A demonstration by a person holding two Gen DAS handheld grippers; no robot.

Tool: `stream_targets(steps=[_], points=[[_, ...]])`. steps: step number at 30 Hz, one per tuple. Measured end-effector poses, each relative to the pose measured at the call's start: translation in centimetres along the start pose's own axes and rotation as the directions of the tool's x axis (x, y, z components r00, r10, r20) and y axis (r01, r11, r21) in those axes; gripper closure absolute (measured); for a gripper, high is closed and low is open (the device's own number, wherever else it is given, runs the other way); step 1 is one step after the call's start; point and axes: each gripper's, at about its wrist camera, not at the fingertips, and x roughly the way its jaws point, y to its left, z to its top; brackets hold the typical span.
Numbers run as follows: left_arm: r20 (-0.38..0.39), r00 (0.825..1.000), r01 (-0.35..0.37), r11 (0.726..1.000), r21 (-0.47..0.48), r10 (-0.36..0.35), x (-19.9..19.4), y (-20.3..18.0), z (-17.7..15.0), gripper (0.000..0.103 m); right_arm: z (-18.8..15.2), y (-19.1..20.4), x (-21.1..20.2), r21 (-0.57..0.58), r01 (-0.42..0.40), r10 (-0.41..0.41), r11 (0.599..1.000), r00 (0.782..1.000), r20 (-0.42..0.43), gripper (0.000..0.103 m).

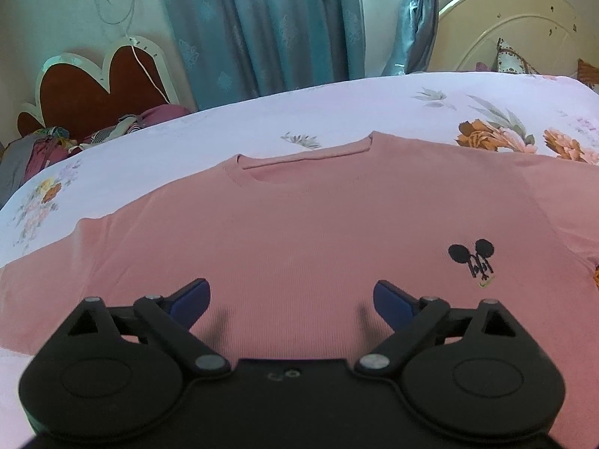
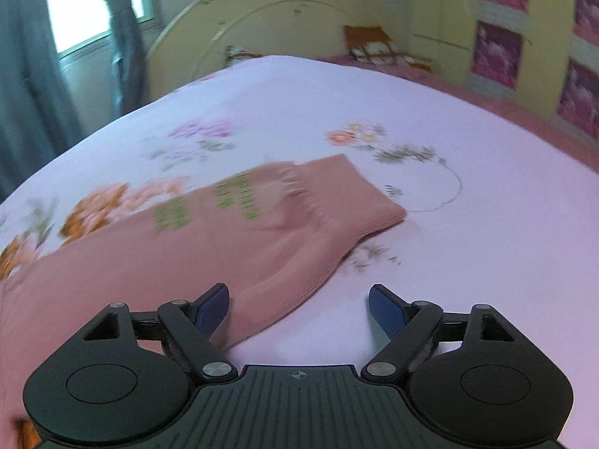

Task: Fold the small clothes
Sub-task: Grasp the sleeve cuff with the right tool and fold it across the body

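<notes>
Clearly soft, light and limp, the pink sweater (image 1: 299, 232) wants pinching at its ribbed cuff (image 2: 359, 205), toward 12 o'clock of the empty, wide-open right gripper (image 2: 298, 308), the left gripper (image 1: 292, 301) likewise open and empty

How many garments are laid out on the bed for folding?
1: a pink sweater spread flat on the floral bedsheet, one sleeve stretched sideways. Other clothes may lie out of view.

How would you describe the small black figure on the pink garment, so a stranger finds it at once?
Start at the floral bedsheet, where a pink sweater lies flat. Right of its middle sits a small black mouse-eared emblem, the only dark mark on the plain front.
</notes>
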Motion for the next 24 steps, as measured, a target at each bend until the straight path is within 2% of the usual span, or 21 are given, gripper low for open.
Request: stream_targets(steps=[1, 3, 7, 8, 9, 14, 17, 21, 24], points=[[-0.003, 1.000, 0.000, 1.000, 0.001, 0.000, 0.1, 0.1, 0.1, 0.013, 0.2, -0.2, 0.4, 0.010, 0.003, -0.003, 1.000, 1.000, 0.005, 0.025], [-0.012, 1.000, -0.005, 1.000, -0.002, 0.005, 0.4, 0.4, 0.2, 0.013, 0.8, -0.6, 1.2, 0.025, 0.020, -0.020, 0.999, 1.000, 0.018, 0.054], [-0.026, 1.000, -0.008, 1.000, -0.014, 0.007, 0.9, 0.9, 0.3, 0.017, 1.6, -0.8, 2.2, 0.030, 0.029, -0.031, 0.999, 0.999, 0.044, 0.069], [-0.028, 1.000, -0.006, 1.000, -0.017, 0.006, 0.9, 1.0, 0.3, 0.018, 1.7, -0.7, 2.3, 0.021, 0.030, -0.031, 0.999, 0.998, 0.050, 0.088], [-0.029, 1.000, -0.002, 1.000, -0.019, 0.002, 1.0, 1.2, 0.3, 0.018, 1.8, -0.6, 2.2, 0.013, 0.019, -0.020, 1.000, 0.998, 0.052, 0.096], [-0.031, 0.999, 0.028, 0.998, -0.051, -0.029, 1.1, 2.3, 0.3, 0.025, 2.0, 1.0, 0.5, -0.018, -0.026, 0.028, 0.999, 0.993, 0.111, 0.096], [-0.025, 0.999, 0.022, 0.998, -0.058, -0.023, 1.0, 3.2, 0.2, 0.026, 2.4, 3.7, -1.9, -0.067, -0.087, 0.097, 0.994, 0.982, 0.161, 0.096], [-0.012, 1.000, 0.016, 0.996, -0.083, -0.017, 0.5, 5.1, 0.0, 0.026, 2.0, 9.2, -5.6, -0.164, -0.191, 0.224, 0.968, 0.952, 0.210, 0.096], [-0.008, 1.000, 0.013, 0.994, -0.109, -0.014, 0.3, 7.0, -0.4, 0.026, 0.8, 14.4, -8.1, -0.235, -0.283, 0.332, 0.930, 0.920, 0.206, 0.096]])
